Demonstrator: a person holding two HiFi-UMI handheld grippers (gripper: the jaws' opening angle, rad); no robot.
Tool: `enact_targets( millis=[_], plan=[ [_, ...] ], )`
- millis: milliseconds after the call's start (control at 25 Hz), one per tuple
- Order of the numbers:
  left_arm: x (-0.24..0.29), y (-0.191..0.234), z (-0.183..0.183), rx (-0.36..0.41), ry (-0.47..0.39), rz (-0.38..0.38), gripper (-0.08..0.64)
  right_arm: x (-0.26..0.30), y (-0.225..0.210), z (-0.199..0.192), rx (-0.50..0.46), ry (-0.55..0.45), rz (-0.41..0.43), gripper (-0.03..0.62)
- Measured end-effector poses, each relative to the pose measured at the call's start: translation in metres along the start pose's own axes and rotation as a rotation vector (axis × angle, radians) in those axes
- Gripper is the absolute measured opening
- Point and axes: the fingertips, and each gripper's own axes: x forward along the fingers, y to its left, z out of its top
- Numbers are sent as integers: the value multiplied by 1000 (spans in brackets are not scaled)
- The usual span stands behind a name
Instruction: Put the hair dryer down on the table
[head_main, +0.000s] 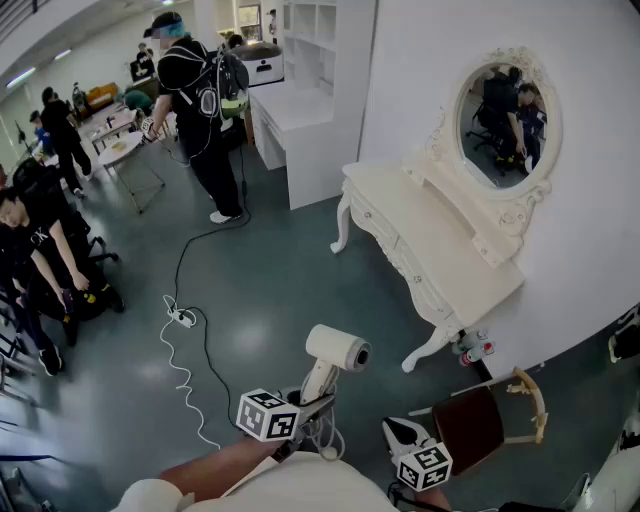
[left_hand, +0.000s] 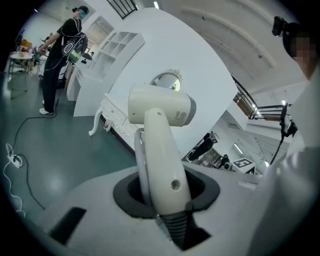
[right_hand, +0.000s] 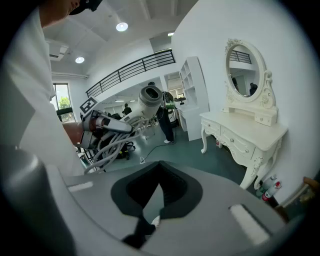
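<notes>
Carrying step, with the set-down not yet begun. Clamped by its handle in the left gripper (head_main: 305, 402): the hair dryer (head_main: 336, 352), upright above the jaws, barrel on top, cord (head_main: 328, 437) looped just below. Well ahead of that gripper and off to its right, across bare floor: the white dressing table (head_main: 440, 262). Just right of the left gripper, jaws together on nothing: the right gripper (head_main: 396, 430). Next, by judgement: close in on the tabletop, lower, lay the dryer flat, then release.

text: none I can read | hair dryer (left_hand: 159, 107): small print on barrel end, too blurred | marker cubes (head_main: 268, 414): black-white square patterns only
</notes>
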Motion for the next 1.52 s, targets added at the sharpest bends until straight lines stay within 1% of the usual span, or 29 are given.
enact_targets(
  millis=[160, 320, 520, 680, 800, 920, 1000, 1120, 1240, 1320, 1440, 1520],
  plan=[
    [26, -7, -1, 20, -5, 19, 110, -7, -34, -5, -23, -18, -12, -2],
    [32, -6, -1, 20, 1, 52, 110, -14, -45, -7, -11, -33, -15, -2],
    [36, -6, 14, 22, -21, 68, 110, -14, -56, -1, -7, -37, -18, -2],
    [39, 7, 29, 19, -24, 81, 110, -1, -66, 15, 3, -51, -19, -2],
    [46, 27, 45, 15, -19, 85, 110, 15, -83, 28, 8, -57, -41, 0],
    [54, 53, 68, 21, -16, 77, 110, 39, -99, 48, 2, -62, -72, 7],
    [62, 73, 87, 17, -10, 60, 110, 56, -108, 65, 5, -65, -94, 44],
    [69, 104, 124, 12, 6, 35, 110, 88, -114, 100, 12, -56, -124, 98],
    [76, 131, 164, 19, 9, -2, 110, 118, -122, 141, -7, -52, -161, 101],
    [82, 151, 192, 41, 9, -18, 110, 139, -131, 168, -6, -58, -179, 98],
    [88, 182, 228, 64, 6, -15, 110, 175, -142, 202, 0, -68, -176, 94],
    [94, 201, 247, 45, 1, -6, 110, 195, -148, 221, -12, -59, -166, 91]
  ],
)
